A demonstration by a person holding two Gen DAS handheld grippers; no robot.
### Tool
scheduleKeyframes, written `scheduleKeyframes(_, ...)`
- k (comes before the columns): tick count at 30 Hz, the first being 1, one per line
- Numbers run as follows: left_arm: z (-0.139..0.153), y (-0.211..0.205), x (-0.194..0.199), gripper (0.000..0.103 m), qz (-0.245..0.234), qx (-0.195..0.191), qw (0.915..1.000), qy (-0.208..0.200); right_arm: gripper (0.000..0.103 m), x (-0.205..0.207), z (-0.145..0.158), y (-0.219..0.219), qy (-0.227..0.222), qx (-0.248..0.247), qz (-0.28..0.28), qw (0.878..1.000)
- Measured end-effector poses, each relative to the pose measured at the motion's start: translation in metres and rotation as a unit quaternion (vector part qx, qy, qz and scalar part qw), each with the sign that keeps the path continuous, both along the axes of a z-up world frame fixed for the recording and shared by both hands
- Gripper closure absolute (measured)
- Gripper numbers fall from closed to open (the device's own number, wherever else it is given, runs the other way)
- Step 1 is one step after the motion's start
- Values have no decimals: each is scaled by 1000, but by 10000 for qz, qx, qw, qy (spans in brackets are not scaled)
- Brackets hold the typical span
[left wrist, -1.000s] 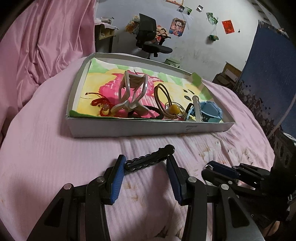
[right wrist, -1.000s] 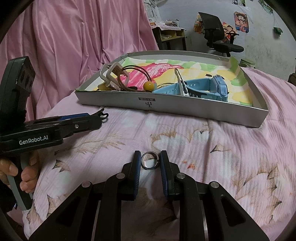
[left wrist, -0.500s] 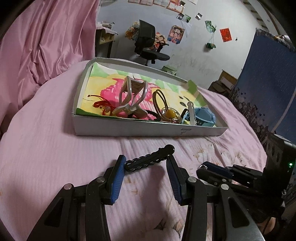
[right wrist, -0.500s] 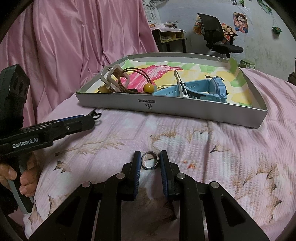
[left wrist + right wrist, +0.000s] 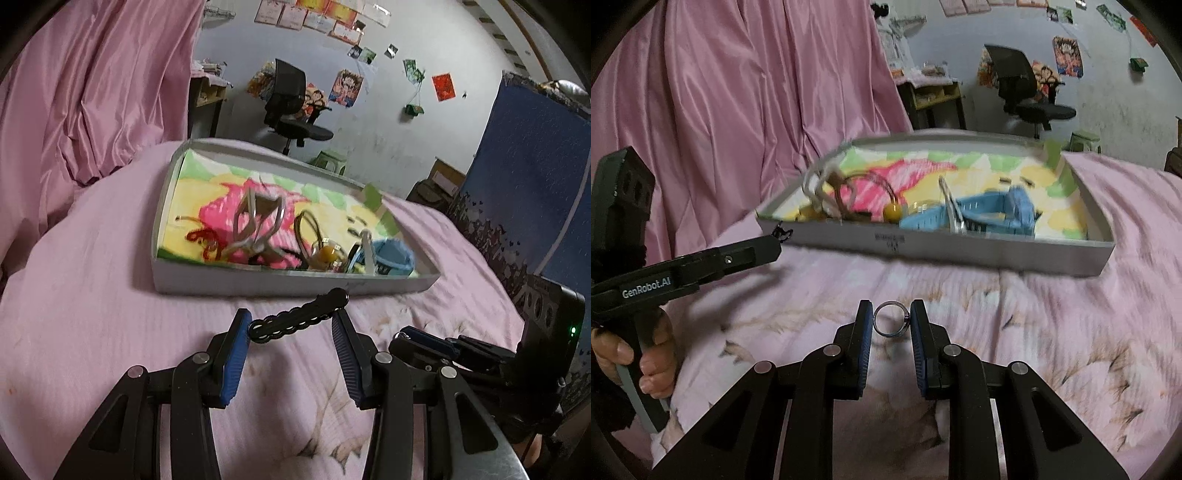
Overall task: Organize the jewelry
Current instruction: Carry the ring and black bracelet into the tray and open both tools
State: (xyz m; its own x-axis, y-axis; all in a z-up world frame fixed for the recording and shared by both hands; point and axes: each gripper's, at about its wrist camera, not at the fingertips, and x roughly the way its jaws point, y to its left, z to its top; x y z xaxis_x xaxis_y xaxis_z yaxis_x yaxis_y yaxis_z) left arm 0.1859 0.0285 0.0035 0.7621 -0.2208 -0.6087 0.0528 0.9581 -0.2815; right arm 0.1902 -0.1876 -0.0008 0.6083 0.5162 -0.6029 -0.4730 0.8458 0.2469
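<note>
Left gripper (image 5: 291,328) is clamped on a black beaded hair clip (image 5: 299,317), held slantwise above the pink bedspread (image 5: 92,314) just near of the grey tray (image 5: 295,284). Right gripper (image 5: 889,325) pinches a silver ring (image 5: 890,319) upright between its blue pads (image 5: 865,332), near side of the same tray. Tray contents: beige claw clip (image 5: 258,229), blue watch (image 5: 997,218), yellow-bead hair tie (image 5: 892,211)

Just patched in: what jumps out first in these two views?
Each hand-held gripper is loaded: the left hand-held gripper pinches a black beaded hair clip, the right hand-held gripper a thin silver metal ring. Ahead on the pink bedspread sits a shallow grey cardboard tray holding a light blue watch.
</note>
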Motion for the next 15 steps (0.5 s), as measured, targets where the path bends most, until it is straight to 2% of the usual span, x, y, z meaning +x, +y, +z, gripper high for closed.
scheduleKeyframes(8,27,5,16,60,243,-98,9985,-477,85,17,24,0,-562,220,-137,9981)
scheduleKeyframes(15,29,18,30,60,599,-100,9962,-629,85,45,32,13,-789,287,-242,9962)
